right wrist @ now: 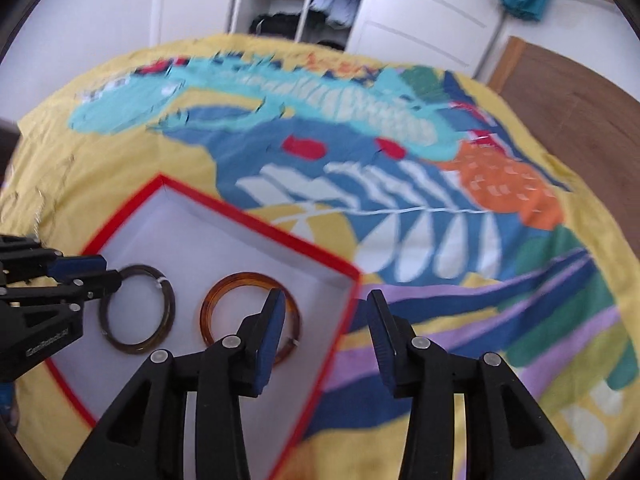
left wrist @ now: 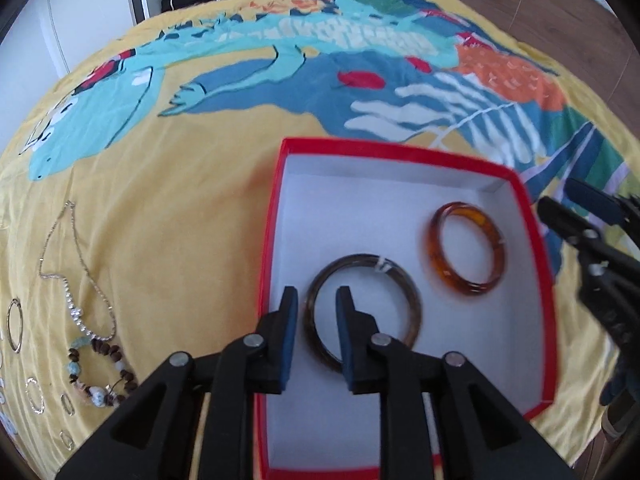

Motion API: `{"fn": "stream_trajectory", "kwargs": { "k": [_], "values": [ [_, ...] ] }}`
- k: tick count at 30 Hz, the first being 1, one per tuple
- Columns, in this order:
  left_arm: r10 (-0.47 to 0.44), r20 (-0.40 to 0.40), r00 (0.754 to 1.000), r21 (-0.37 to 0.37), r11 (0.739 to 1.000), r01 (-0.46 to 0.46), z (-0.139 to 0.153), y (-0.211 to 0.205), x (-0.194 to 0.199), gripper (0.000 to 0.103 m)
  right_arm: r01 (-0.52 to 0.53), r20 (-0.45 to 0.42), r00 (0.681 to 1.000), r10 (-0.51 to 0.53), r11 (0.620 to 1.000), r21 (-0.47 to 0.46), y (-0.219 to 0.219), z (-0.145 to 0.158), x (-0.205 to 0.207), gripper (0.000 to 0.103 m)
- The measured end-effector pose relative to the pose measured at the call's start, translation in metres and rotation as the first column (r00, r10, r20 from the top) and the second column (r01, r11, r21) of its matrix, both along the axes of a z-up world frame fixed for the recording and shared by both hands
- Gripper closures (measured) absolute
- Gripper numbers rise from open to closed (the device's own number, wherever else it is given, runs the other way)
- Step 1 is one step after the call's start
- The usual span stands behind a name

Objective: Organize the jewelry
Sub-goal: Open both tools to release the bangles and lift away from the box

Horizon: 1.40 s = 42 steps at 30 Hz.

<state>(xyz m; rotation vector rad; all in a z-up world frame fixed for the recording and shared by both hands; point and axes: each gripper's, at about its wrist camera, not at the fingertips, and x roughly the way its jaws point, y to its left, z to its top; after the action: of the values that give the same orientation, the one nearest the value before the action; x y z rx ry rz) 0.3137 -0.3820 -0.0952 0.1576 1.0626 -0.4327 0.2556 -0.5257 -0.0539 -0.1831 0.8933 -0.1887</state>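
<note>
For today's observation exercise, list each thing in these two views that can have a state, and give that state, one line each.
Red box: lid off, open on the bedspread.
Dark bangle: lying flat in the box, rim between the open fingers.
Amber bangle: lying in the box, untouched.
Left gripper: open.
Right gripper: open, empty.
Bead bracelet: outside the box.

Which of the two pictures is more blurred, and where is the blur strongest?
Right wrist view: more blurred, strongest across the yellow printed cloth and the red cardboard box rim. Left wrist view: mostly sharp, though the amber translucent bangle is smeared; both views bend at the edges.
</note>
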Motion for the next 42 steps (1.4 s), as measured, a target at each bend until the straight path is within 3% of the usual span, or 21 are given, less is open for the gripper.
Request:
{"fn": "stream_trajectory", "kwargs": {
  "k": [4,9,12,15,21,27,31,42],
  "values": [
    [-0.022,0.04,0.999,-0.056,0.998,0.024,0.039,0.012,-0.022,0.082,0.071,0.064,0.995,-0.074,0.996,0.053,-0.01,0.041,-0.038,0.055],
    [-0.033,0.122,0.992,-0.072,0.997,0.042,0.105,0.05,-0.057,0.082,0.098,0.161,0.98,-0.12,0.986,0.134,-0.001,0.097,-0.097,0.051],
    [-0.016,0.174,0.985,-0.056,0.998,0.026,0.143,0.09,-0.076,0.081,0.081,0.239,0.963,-0.121,0.982,0.17,0.019,0.134,-0.134,0.044],
    [0.027,0.24,0.97,-0.039,0.999,-0.018,0.177,0.139,-0.096,0.072,0.054,0.284,0.953,-0.108,0.98,0.191,0.04,0.157,-0.159,0.043],
    [0.106,0.36,0.927,-0.016,0.994,-0.108,0.231,0.243,-0.142,0.072,-0.021,0.363,0.93,-0.053,0.98,0.196,0.095,0.195,-0.209,0.043],
    [0.194,0.397,0.897,-0.033,0.98,-0.198,0.248,0.326,-0.187,0.071,-0.054,0.408,0.912,-0.039,0.975,0.214,0.13,0.211,-0.247,0.043],
    [0.244,0.402,0.882,-0.045,0.968,-0.247,0.245,0.366,-0.215,0.061,-0.06,0.419,0.907,-0.044,0.971,0.233,0.145,0.218,-0.265,0.043],
    [0.301,0.386,0.872,-0.081,0.953,-0.293,0.225,0.42,-0.273,0.061,-0.125,0.435,0.9,0.006,0.962,0.244,0.192,0.223,-0.297,0.043]
  ]
}}
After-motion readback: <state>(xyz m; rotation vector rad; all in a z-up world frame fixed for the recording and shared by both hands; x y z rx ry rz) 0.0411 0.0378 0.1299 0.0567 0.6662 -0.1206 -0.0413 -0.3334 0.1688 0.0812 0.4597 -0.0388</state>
